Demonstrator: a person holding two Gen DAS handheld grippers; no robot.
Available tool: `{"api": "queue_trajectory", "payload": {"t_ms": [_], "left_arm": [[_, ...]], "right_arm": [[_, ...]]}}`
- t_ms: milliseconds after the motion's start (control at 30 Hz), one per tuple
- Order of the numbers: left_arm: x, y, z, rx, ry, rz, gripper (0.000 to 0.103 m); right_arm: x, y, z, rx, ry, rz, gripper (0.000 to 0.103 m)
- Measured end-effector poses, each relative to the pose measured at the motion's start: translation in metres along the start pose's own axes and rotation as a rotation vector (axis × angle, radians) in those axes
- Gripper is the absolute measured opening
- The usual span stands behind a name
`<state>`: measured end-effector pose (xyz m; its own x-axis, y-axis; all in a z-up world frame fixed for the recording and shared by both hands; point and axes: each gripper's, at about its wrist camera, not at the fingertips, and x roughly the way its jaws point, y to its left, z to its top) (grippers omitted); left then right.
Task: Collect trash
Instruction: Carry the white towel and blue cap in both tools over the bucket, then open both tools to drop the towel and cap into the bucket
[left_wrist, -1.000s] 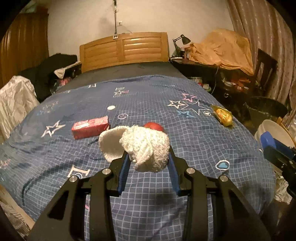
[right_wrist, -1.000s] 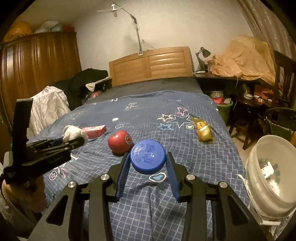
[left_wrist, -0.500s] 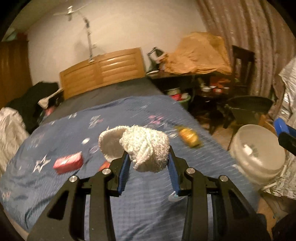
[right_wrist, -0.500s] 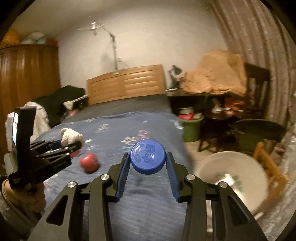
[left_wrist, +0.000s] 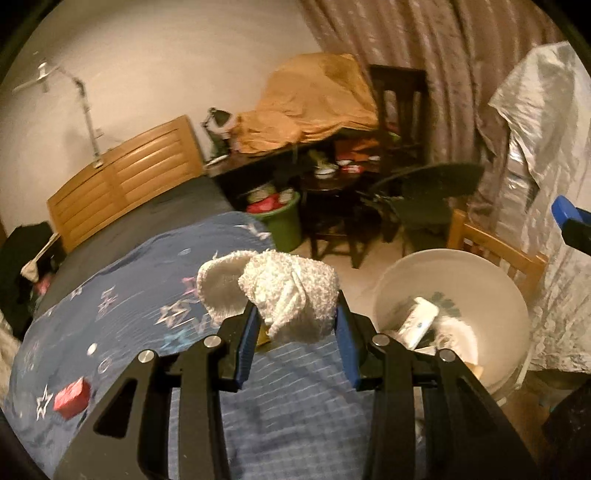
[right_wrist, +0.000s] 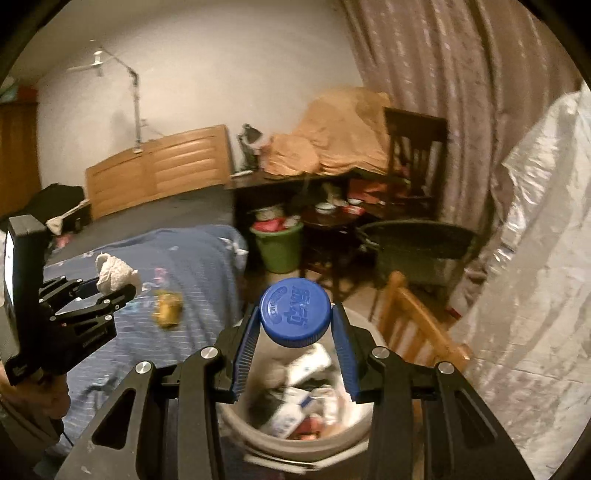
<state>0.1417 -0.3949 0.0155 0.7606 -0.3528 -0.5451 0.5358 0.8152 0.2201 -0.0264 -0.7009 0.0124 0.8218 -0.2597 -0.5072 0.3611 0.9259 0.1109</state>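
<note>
Both tongs swung from bed (left_wrist: 122, 295) to white bucket (left_wrist: 513, 295): right tongs (right_wrist: 294, 332) pinched blue cap (right_wrist: 294, 312) above it, left tongs (left_wrist: 295, 325) pinched cloth wad (left_wrist: 291, 291) beside it, drops likely imminent.

Both the left tongs (left_wrist: 295, 334) and the right tongs (right_wrist: 294, 349) are matte black linkage frames with triangular cut-outs, silver round screw heads at the joints and ribbed blue pads (right_wrist: 244, 352) lining the inner fingers.
</note>
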Motion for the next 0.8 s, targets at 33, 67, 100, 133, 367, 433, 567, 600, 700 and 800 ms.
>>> {"api": "queue_trajectory", "payload": {"t_ms": [33,67,100,133,367,433,567,600,700,800], "left_arm": [[0.005,-0.007,0.003,0.008,0.003,-0.016,0.037],[0.013,-0.016,0.006,0.019,0.006,-0.042,0.037],[0.017,-0.022,0.008,0.027,0.009,-0.055,0.037],[0.023,-0.028,0.01,0.038,0.013,-0.069,0.037],[0.06,-0.07,0.014,0.098,0.058,-0.15,0.037],[0.066,-0.076,0.012,0.107,0.07,-0.168,0.037],[0.08,-0.084,0.008,0.117,0.102,-0.199,0.037],[0.083,-0.085,0.006,0.117,0.11,-0.207,0.037],[0.088,-0.084,0.004,0.12,0.122,-0.213,0.037],[0.093,-0.083,0.003,0.117,0.132,-0.224,0.037]], "right_arm": [[0.006,-0.007,0.001,0.008,0.007,-0.004,0.041],[0.01,-0.015,0.0,0.016,0.016,-0.007,0.041],[0.016,-0.026,-0.002,0.028,0.03,-0.009,0.041],[0.026,-0.03,-0.002,0.034,0.038,-0.01,0.041],[0.064,-0.047,-0.012,0.067,0.092,0.001,0.041],[0.069,-0.044,-0.015,0.072,0.104,0.007,0.041],[0.078,-0.04,-0.02,0.073,0.118,0.018,0.041],[0.081,-0.04,-0.021,0.073,0.122,0.021,0.041],[0.086,-0.038,-0.022,0.072,0.134,0.027,0.041],[0.093,-0.036,-0.024,0.072,0.145,0.033,0.041]]}}
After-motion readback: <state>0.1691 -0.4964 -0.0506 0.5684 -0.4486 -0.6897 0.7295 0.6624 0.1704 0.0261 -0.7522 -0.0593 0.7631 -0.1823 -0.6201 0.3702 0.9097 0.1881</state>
